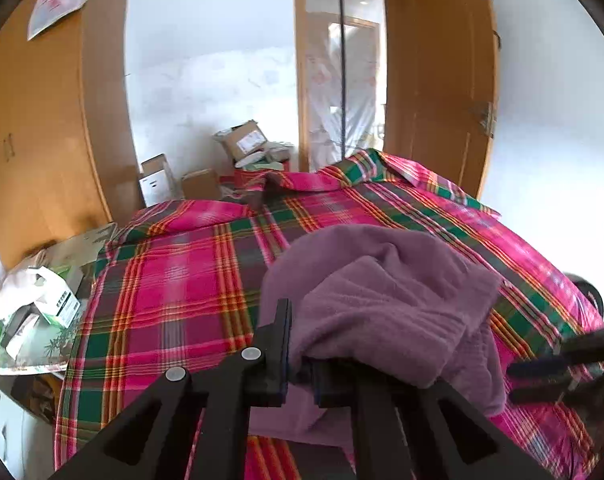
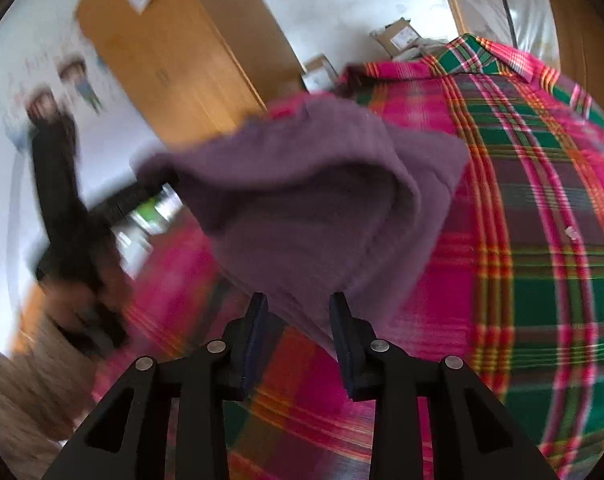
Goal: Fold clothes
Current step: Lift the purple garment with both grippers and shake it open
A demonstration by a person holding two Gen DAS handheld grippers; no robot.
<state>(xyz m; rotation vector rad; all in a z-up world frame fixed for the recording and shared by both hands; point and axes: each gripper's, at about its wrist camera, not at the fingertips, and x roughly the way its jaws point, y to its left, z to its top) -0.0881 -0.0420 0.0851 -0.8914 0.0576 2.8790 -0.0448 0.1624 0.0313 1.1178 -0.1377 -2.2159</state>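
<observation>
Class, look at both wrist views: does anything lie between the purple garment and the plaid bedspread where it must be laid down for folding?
Nothing visible does. The purple garment hangs from the left gripper, with the right gripper open at its lower edge. The plaid bedspread around it shows only cloth; the patch directly beneath is hidden.

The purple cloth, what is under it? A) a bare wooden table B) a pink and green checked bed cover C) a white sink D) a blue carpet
B: the purple cloth hangs over the bed cover, which has pink, green and red checks across the bed.
</observation>
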